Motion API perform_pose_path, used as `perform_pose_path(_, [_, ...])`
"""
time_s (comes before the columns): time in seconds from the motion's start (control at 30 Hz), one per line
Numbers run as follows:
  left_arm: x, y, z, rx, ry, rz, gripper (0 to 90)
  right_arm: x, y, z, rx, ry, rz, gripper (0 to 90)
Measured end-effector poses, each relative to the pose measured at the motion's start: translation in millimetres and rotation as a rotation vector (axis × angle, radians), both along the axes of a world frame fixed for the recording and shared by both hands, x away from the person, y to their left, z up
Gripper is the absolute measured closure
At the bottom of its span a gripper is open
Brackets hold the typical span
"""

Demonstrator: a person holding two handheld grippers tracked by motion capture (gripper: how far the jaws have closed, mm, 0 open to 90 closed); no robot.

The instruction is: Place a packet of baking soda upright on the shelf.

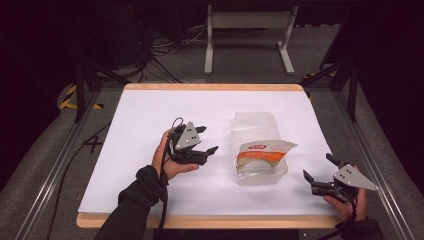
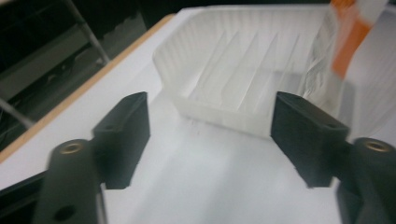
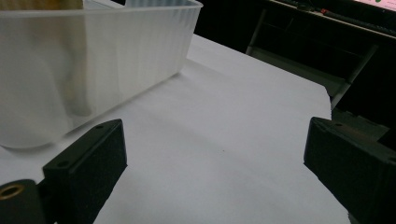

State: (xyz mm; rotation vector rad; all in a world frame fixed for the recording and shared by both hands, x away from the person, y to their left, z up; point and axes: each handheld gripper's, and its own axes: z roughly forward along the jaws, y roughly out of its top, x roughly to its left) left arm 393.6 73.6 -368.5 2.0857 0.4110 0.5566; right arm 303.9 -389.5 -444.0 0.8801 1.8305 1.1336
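A clear plastic tub [image 1: 256,127] stands on the white table a little right of centre. An orange-and-white snack packet [image 1: 261,153] leans in its near end. My left gripper [image 1: 209,139] sits just left of the tub, open, nothing between its jaws; the left gripper view has the tub [image 2: 243,79] and the packet [image 2: 348,42] ahead. My right gripper [image 1: 318,167] rests near the front right corner, open and empty. The right gripper view looks past the tub's wall [image 3: 93,60] at upper left, the packet dim behind it.
The white table top [image 1: 150,115] has a wooden edge [image 1: 210,221]. Black frame rails run along both sides. A grey metal stand [image 1: 247,30] and cables lie on the floor beyond the far edge.
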Motion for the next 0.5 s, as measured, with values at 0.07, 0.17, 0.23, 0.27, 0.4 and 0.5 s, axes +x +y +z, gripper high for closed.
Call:
perform_pose_path(0.07, [4.6, 1.8, -8.8, 0.027, 0.024, 0.023, 20.6, 0.0, -0.2, 0.1, -0.001, -0.001, 0.0, 6.1])
perform_pose_path(0.17, [8.7, 6.0, -17.9, 0.042, 0.048, 0.045, 16.1, -0.1, -0.2, 0.1, 0.0, -0.001, 0.001, 6.1])
perform_pose_path(0.23, [10.4, 10.0, -23.3, 0.053, 0.061, 0.061, 13.4, 0.0, -0.1, 0.0, 0.0, -0.002, 0.001, 6.1])
perform_pose_path(0.27, [11.1, 12.4, -25.9, 0.06, 0.066, 0.07, 12.9, 0.0, -0.2, 0.0, 0.0, -0.002, 0.001, 6.1])
perform_pose_path(0.4, [10.4, 24.9, -35.7, 0.087, 0.082, 0.085, 9.2, -0.2, -0.2, 0.1, 0.001, 0.0, -0.001, 6.1])
perform_pose_path(0.5, [8.3, 35.3, -40.7, 0.093, 0.082, 0.097, 8.6, -0.1, -0.1, 0.0, 0.0, -0.001, -0.001, 6.1])
